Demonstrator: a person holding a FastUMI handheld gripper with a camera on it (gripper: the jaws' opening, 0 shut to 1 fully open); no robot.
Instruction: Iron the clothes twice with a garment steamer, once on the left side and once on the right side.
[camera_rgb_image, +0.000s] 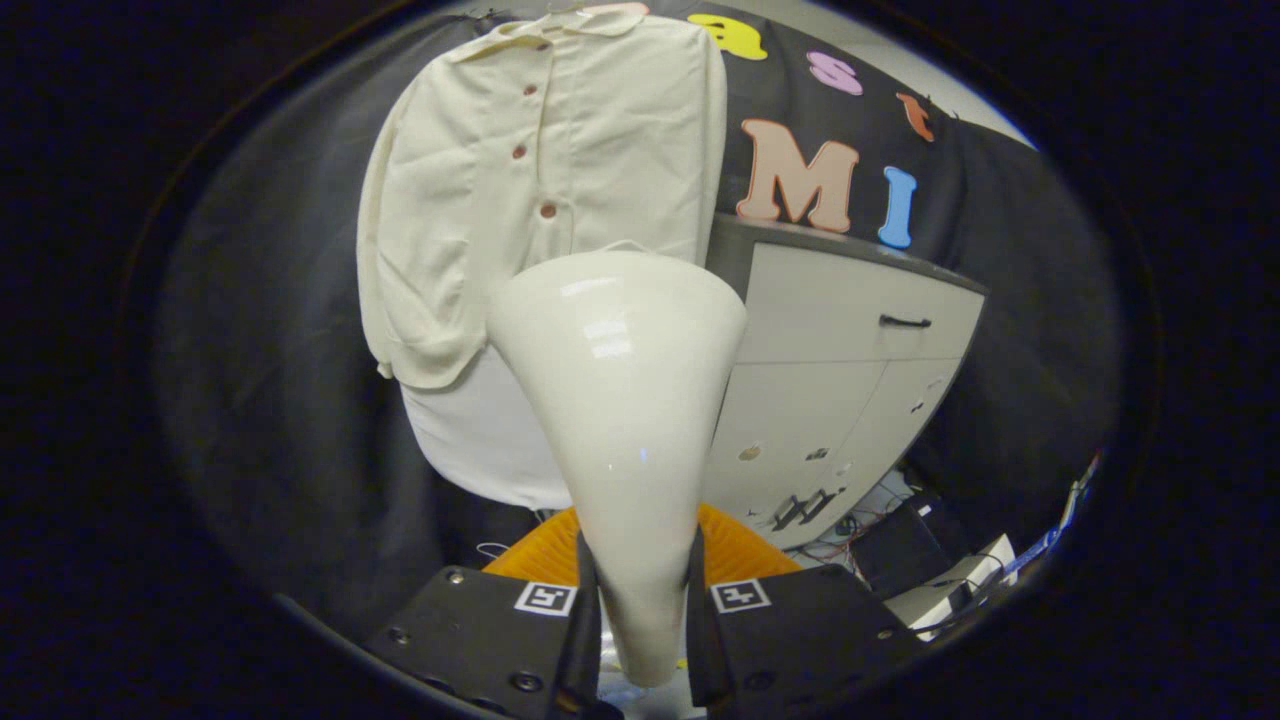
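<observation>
The gripper held the garment steamer by its narrow neck, jaws clamped on either side, its wide head raised just ahead of the hanging cream shirt, around the lower right of the button line. Whether either pass had been made could not be judged. The cabinet beside it stood closed, contents unseen.

A white cabinet stands on the floor — dark boxes beside it.
</observation>
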